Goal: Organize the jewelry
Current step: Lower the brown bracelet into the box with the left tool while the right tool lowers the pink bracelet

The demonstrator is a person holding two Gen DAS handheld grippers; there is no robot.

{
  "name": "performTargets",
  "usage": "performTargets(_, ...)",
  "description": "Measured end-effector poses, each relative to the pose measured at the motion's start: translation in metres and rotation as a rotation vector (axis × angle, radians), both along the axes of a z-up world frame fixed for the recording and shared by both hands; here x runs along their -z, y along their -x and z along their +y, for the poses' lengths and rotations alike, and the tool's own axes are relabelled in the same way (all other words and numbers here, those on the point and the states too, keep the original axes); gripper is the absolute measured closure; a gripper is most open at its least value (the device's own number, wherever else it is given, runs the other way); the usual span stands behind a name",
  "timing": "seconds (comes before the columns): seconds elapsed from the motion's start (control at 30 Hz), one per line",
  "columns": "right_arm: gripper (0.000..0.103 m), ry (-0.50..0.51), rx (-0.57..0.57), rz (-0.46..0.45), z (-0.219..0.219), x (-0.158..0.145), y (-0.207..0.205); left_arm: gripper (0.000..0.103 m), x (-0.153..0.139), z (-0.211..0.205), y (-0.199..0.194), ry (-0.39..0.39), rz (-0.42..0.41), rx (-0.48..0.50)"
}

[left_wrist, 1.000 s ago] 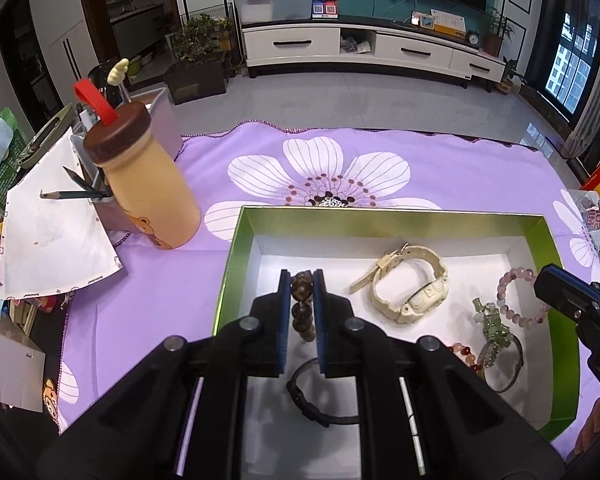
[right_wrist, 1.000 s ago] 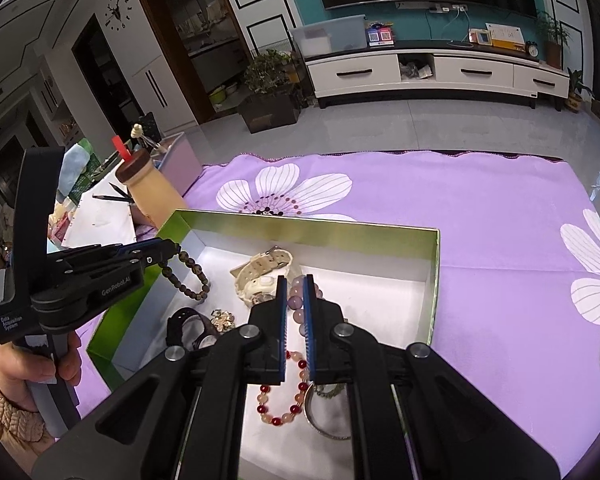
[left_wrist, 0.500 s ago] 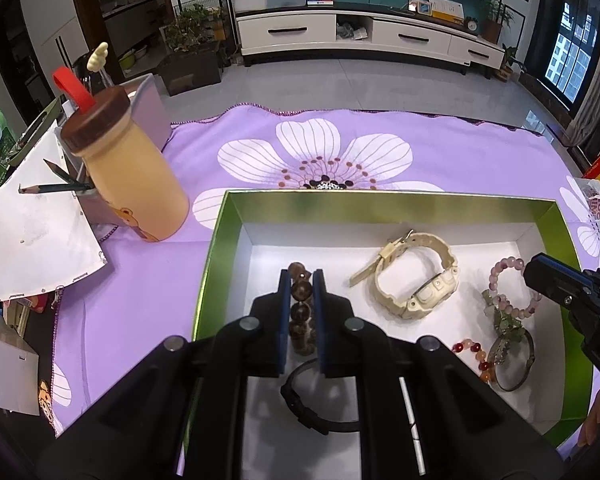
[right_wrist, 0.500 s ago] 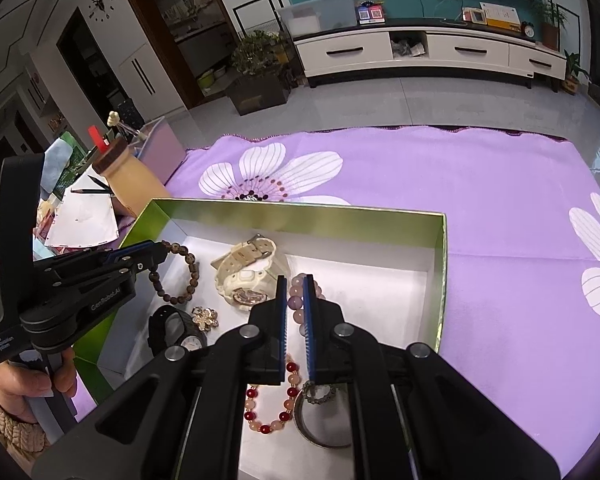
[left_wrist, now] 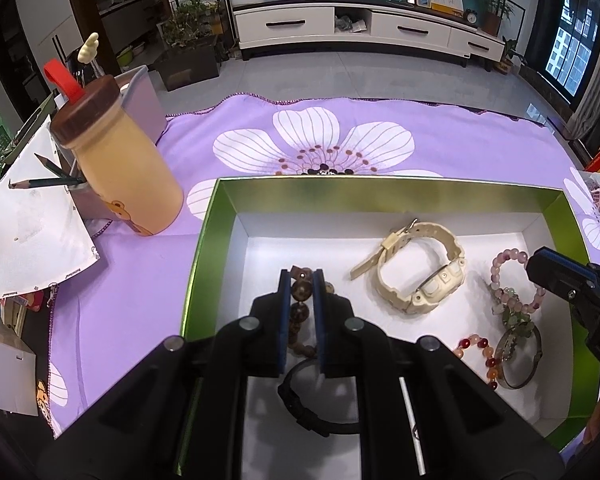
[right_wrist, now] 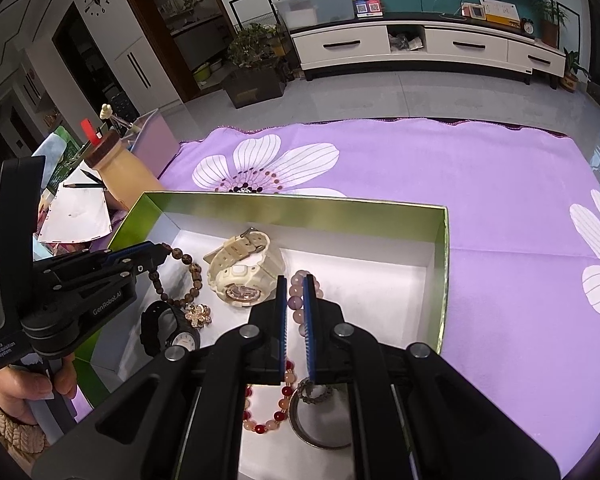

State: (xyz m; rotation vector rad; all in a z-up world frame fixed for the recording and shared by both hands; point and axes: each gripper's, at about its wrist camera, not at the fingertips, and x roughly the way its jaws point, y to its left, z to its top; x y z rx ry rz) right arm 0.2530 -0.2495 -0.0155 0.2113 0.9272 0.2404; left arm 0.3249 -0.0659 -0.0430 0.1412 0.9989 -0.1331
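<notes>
**Both Grippers Hold Bracelets Low in the Box**

Since a second ago, both bracelets have come lower into the green box [left_wrist: 420,196]: the brown bead bracelet [right_wrist: 188,276], which hung clear of the floor from the left gripper [left_wrist: 302,280], now trails down to the white bottom beside the black watch [right_wrist: 172,332]. The left gripper is clamped on that strand, its beads running along the line of the fingers. The right gripper [right_wrist: 296,288] is clamped on the pink bead bracelet [right_wrist: 298,300], which hangs between its pads above the red bead bracelet [right_wrist: 268,420] and the metal bangle [right_wrist: 316,424].

The cream watch [left_wrist: 420,272] lies between the two held pieces, strap pointing towards the box's far left corner. Each bracelet lies straight ahead of its own fingers, so setting down likely needs only a release, left at the box's left side, right near its right wall.
</notes>
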Motion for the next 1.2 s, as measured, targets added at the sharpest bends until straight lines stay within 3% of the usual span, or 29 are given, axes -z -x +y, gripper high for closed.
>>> performTargets(1.2,0.096,0.043,-0.006,0.049,0.0091,0.0066,-0.0061,0.092,0.0064,-0.0029,-0.0028,-0.024,0.028,0.007)
